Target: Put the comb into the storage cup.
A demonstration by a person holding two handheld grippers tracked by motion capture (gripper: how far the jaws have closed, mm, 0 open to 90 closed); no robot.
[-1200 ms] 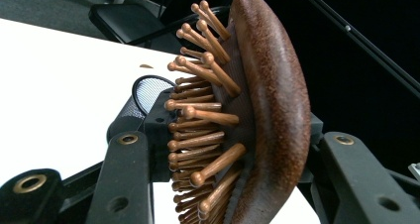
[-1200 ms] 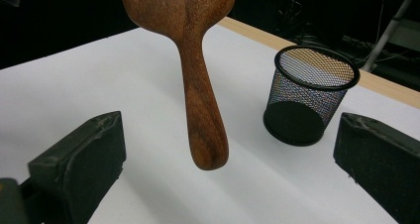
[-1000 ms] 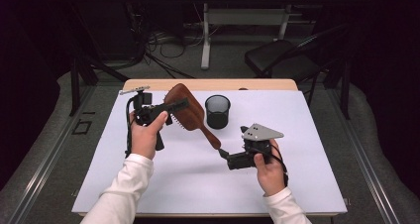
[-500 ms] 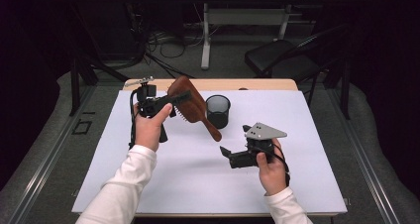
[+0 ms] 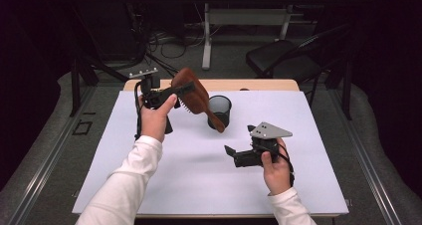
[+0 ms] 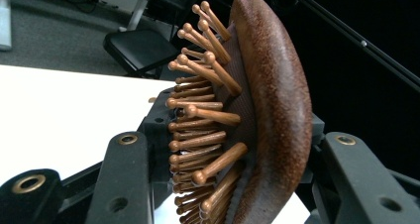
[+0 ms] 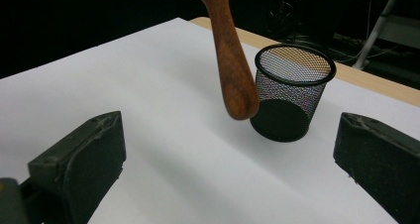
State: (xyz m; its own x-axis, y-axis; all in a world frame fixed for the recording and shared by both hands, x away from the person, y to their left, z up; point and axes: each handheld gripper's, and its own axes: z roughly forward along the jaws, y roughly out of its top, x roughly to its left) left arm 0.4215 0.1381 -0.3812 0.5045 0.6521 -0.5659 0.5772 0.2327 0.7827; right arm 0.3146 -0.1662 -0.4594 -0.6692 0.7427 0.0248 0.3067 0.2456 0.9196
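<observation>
1. Hairbrush (image 5: 191,93) clamped by its head in left gripper (image 5: 171,93), handle angled down toward mesh cup (image 5: 219,110), likely for dropping in.
2. Right gripper (image 5: 230,150) waits nearby, jaws open, empty.

A white sheet (image 5: 199,185) covers the bench and spreads under and around the right fingers (image 5: 231,150). The bench's bare wooden edge (image 5: 268,84) shows along the far side, beyond the left fingers (image 5: 185,88). Farther off past both, on the grey carpeted floor (image 5: 45,135), a black chair (image 5: 278,60) stands to the right and a second table (image 5: 206,41) on pale legs stands behind it. Dark cables (image 5: 169,48) lie tangled on the floor beyond the left fingers.
</observation>
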